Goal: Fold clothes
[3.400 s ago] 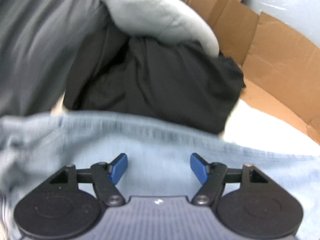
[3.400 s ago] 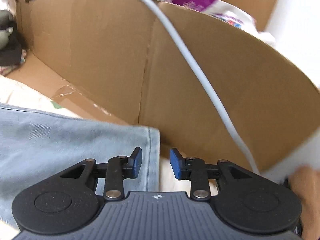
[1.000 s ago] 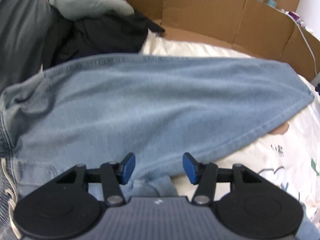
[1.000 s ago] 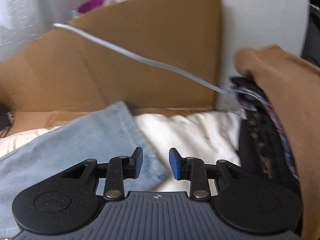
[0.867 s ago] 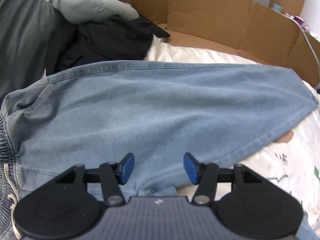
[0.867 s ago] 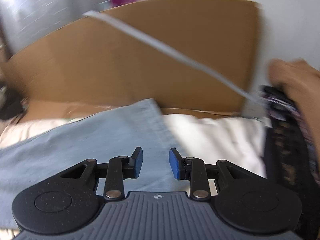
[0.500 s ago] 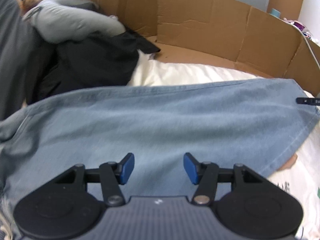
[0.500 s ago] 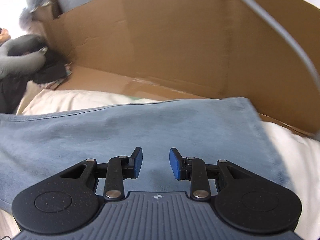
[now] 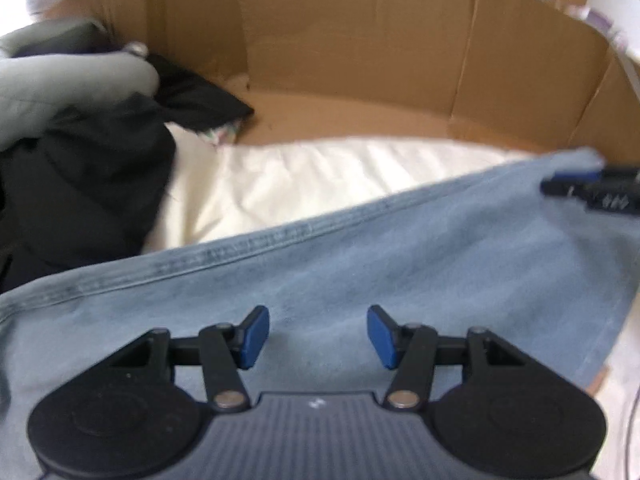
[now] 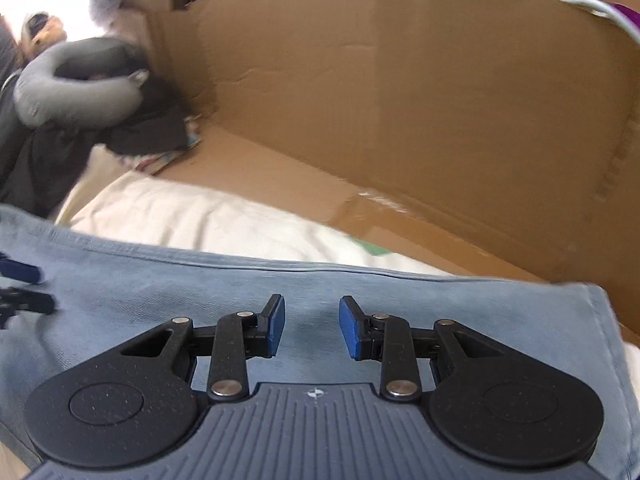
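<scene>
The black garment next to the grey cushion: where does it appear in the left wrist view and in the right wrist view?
Left wrist view: the black garment fills the left edge, under the grey cushion, on the cream sheet.
Right wrist view: the black garment lies small in the upper left, again under the grey cushion.
Shared landmark: the cardboard wall behind the blue jeans.

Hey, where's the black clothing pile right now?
The black clothing pile sits at the left in both wrist views, under a grey cushion, beside the cardboard wall and beyond the spread jeans.
</scene>
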{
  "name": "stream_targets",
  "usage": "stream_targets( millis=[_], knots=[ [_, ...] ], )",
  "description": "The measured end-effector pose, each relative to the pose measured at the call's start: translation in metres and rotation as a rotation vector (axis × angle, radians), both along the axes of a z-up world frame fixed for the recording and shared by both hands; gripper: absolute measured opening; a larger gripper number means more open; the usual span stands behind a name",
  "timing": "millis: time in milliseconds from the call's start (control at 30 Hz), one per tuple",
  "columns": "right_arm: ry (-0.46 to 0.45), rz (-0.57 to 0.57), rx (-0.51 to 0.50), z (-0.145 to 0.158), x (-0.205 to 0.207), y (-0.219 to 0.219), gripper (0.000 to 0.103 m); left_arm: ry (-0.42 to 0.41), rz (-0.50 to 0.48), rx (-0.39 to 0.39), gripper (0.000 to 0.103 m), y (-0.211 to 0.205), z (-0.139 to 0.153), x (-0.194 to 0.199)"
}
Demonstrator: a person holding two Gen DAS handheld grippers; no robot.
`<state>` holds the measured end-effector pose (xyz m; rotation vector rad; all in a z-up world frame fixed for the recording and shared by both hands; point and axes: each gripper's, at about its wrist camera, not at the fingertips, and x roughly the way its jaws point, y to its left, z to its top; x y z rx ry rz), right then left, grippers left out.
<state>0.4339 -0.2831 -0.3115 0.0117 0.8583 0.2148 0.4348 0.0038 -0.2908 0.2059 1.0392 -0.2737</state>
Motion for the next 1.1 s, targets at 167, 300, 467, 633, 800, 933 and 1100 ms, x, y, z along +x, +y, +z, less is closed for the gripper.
stream_targets(
  millis=[167,300,467,633,800,933,1100],
  knots=[
    [0.059,0.040,-0.049,-0.019,0.001,0.017,0.037,0.014,0.020,0.046,0.054,-0.005,-0.026,0.013],
    [0.040,0.033,-0.072,-0.021,0.007,0.021,0.037,-0.038,0.019,0.079,0.062,-0.010,-0.032,0.019],
    [0.033,0.000,-0.069,-0.023,0.027,0.023,0.036,-0.058,0.055,0.044,0.067,-0.009,-0.036,0.036],
    [0.026,-0.025,-0.071,-0.026,0.042,0.026,0.036,-0.078,0.073,0.040,0.069,-0.014,-0.040,0.050],
    [0.014,-0.043,-0.077,-0.028,0.047,0.030,0.037,-0.095,0.077,0.043,0.070,-0.017,-0.043,0.063],
    [0.006,-0.043,-0.086,-0.028,0.049,0.032,0.037,-0.085,0.095,-0.002,0.071,-0.012,-0.043,0.072],
    [0.017,-0.082,-0.052,-0.017,0.048,0.027,0.034,-0.101,0.146,-0.080,0.044,0.006,-0.016,0.063]
  ],
)
